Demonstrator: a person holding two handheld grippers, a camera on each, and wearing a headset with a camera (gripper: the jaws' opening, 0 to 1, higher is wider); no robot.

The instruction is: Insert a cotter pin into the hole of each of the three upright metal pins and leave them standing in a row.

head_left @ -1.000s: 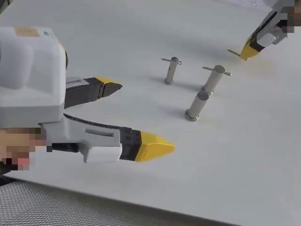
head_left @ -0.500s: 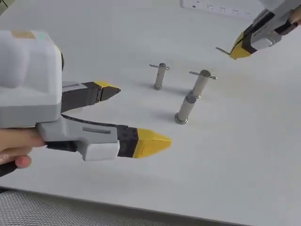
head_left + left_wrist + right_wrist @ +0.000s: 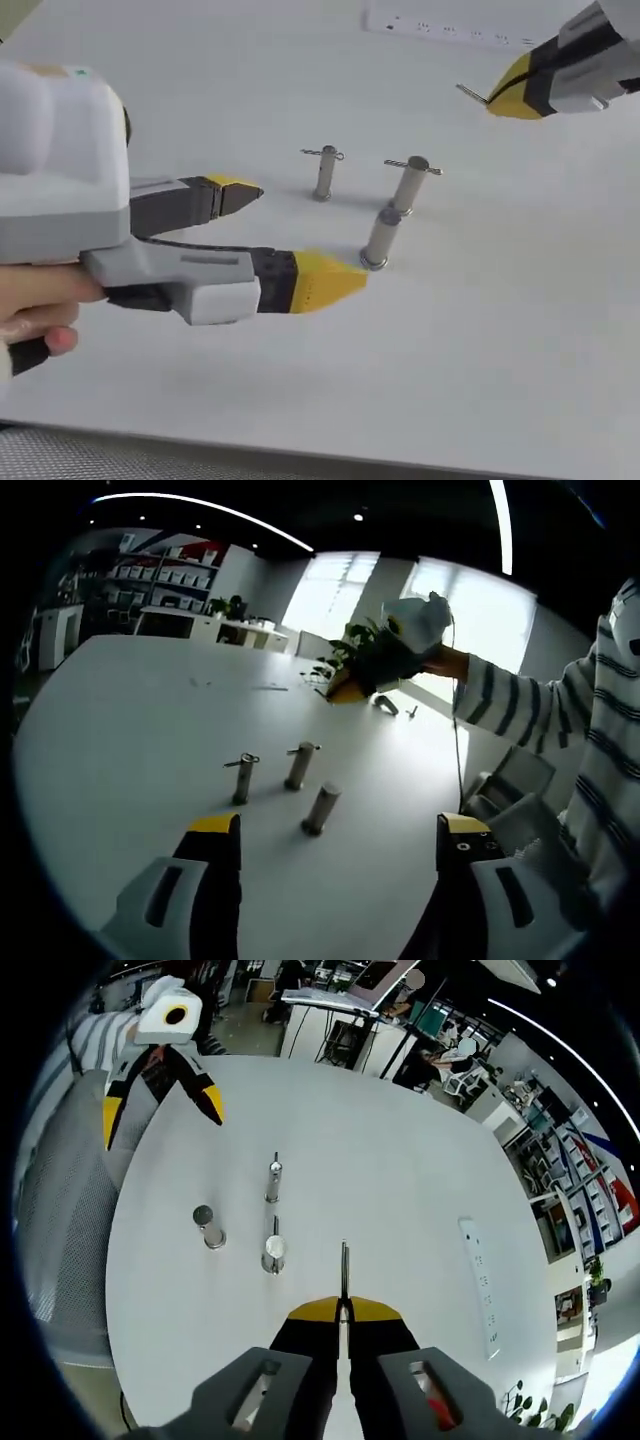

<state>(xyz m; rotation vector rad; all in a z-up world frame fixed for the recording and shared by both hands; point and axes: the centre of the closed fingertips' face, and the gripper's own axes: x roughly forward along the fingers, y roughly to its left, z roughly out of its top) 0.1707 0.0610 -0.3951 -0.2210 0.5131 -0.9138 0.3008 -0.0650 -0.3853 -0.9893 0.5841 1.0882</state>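
Three upright metal pins stand on the white table. The far-left pin (image 3: 324, 174) (image 3: 274, 1178) and the far-right pin (image 3: 410, 186) (image 3: 272, 1250) each carry a cotter pin through the top. The nearest pin (image 3: 379, 240) (image 3: 320, 809) (image 3: 207, 1225) has none. My left gripper (image 3: 311, 235) (image 3: 338, 830) is open, and its lower yellow tip is close beside the bare pin's base. My right gripper (image 3: 505, 100) (image 3: 343, 1312) hovers above and behind the pins, shut on a cotter pin (image 3: 471, 94) (image 3: 344, 1268) that sticks out from its tips.
A white power strip (image 3: 450, 30) (image 3: 478, 1280) lies at the table's far side. The near table edge meets a perforated grey surface (image 3: 100, 450). A striped sleeve (image 3: 590, 730) is on the right of the left gripper view.
The head camera has shifted. My left gripper has come nearer to the bare pin. My right gripper has risen away from the pins, still holding the cotter pin.
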